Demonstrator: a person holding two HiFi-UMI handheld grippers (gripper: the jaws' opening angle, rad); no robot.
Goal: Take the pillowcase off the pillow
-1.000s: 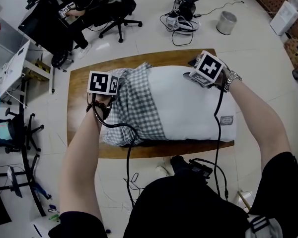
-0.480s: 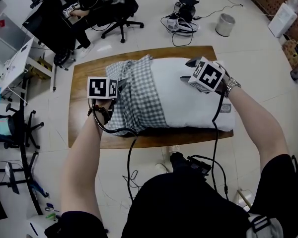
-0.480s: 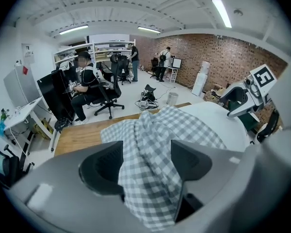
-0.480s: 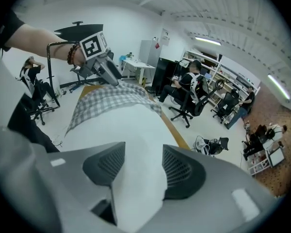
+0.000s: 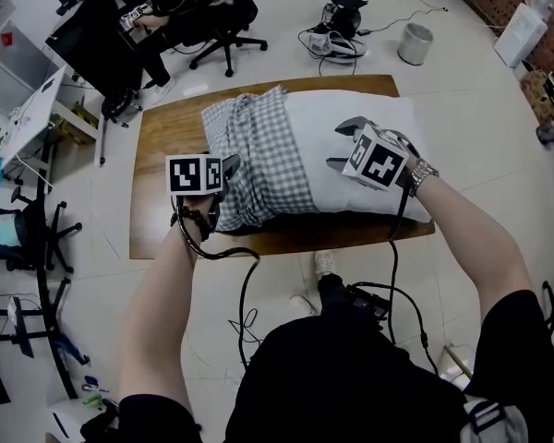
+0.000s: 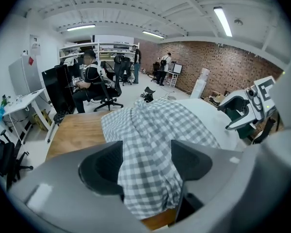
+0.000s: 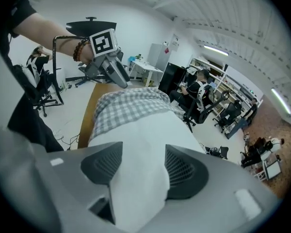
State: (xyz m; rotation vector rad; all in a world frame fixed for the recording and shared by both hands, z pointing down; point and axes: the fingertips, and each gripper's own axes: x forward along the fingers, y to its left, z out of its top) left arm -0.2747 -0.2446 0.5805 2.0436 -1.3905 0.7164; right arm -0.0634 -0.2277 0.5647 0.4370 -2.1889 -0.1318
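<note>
A white pillow (image 5: 369,192) lies along the wooden table (image 5: 166,137), its left part still in the bunched grey-checked pillowcase (image 5: 254,160). My left gripper (image 5: 226,187) is at the pillowcase's near left corner. Its jaws have just been opening and stand wide, with checked cloth (image 6: 155,125) loose between them at the left gripper (image 6: 146,157). My right gripper (image 5: 340,146) is over the pillow's bare right half. Its jaws have also been opening, and a ridge of white pillow (image 7: 140,144) rises between them at the right gripper (image 7: 139,164).
A person sits at a desk with office chairs (image 5: 212,7) beyond the table's far left. A bag with cables (image 5: 342,26) and a bin (image 5: 415,44) stand on the floor behind. Gripper cables hang past the table's near edge (image 5: 286,238).
Both grippers have come back toward the near side of the pillow. The right one left the far edge for the middle. Both pairs of jaws now stand wider.
</note>
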